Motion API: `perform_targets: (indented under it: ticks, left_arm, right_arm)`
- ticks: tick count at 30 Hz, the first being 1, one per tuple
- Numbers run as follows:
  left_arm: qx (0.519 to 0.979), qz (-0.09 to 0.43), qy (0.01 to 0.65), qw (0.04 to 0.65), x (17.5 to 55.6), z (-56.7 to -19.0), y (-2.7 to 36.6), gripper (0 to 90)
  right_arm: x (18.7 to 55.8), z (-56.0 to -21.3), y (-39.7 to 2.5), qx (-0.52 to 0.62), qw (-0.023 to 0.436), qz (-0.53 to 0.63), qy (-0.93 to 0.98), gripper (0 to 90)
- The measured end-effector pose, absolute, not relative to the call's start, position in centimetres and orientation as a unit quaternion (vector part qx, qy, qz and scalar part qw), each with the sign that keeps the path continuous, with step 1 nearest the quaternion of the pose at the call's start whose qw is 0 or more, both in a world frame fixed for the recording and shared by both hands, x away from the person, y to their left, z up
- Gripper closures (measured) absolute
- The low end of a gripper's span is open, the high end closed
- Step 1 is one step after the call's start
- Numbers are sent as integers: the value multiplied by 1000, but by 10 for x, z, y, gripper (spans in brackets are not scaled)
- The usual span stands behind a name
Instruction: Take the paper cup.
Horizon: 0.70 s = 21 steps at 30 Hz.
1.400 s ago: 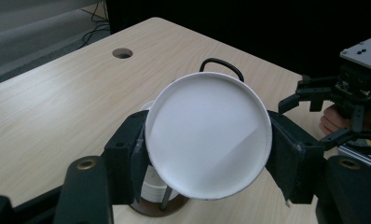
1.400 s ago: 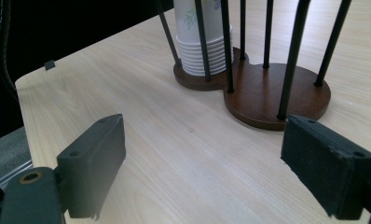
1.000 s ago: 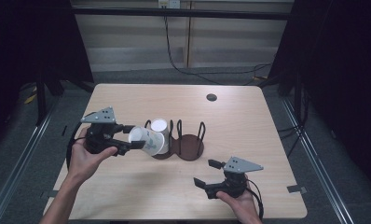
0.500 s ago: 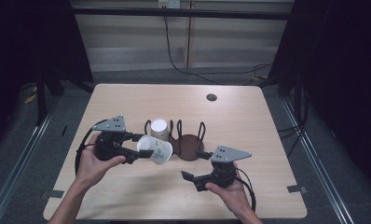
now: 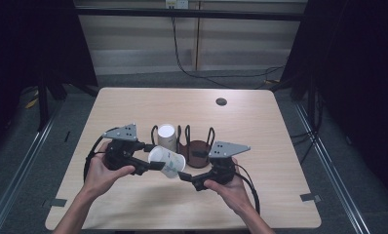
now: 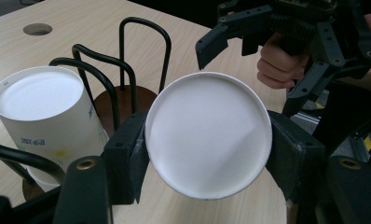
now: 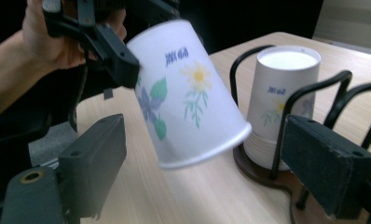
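**Paper cup held between my two grippers, in front of the rack**

While my left gripper (image 5: 150,165) clamps the flowered paper cup (image 5: 166,163) near its closed base, one jaw on each side, the cup lies tilted on its side above the table (image 5: 260,122), in front of the wire rack (image 5: 198,146) and toward the table's near edge. In the left gripper view the cup's (image 6: 209,134) flat white bottom faces the camera, squeezed between my two black pads. Its wide open rim points toward my right gripper (image 5: 186,176), whose jaws stand spread apart and hold nothing. In the right gripper view the cup (image 7: 188,93) hangs slanted between and beyond those parted jaws, rim down toward the wood, touching neither pad as far as I can tell.

A second cup (image 5: 166,137) stands upside down in the left end of the rack, just behind the held one; the two sit near each other but apart. The rack's right seat shows its bare brown base. A small round dark hole (image 5: 221,101) sits toward the table's far right corner, well apart from everything else.
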<state>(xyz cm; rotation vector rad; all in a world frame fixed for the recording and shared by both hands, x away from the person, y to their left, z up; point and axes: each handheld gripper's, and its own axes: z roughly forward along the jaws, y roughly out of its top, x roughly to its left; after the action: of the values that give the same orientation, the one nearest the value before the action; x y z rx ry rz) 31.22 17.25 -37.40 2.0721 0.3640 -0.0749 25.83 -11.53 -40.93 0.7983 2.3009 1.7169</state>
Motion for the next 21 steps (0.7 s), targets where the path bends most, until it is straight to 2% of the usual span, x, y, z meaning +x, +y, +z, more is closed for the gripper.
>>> perform_targets:
  ticks: [5,21]
  left_arm:
    - [856,-40,145,494,312,-376,170,366]
    - [859,-58,124,493,303,-368,168,366]
  right_arm:
    - [259,-412,-112,258,60,575,774,144]
    - [255,-421,-100,221,62,582,780,176]
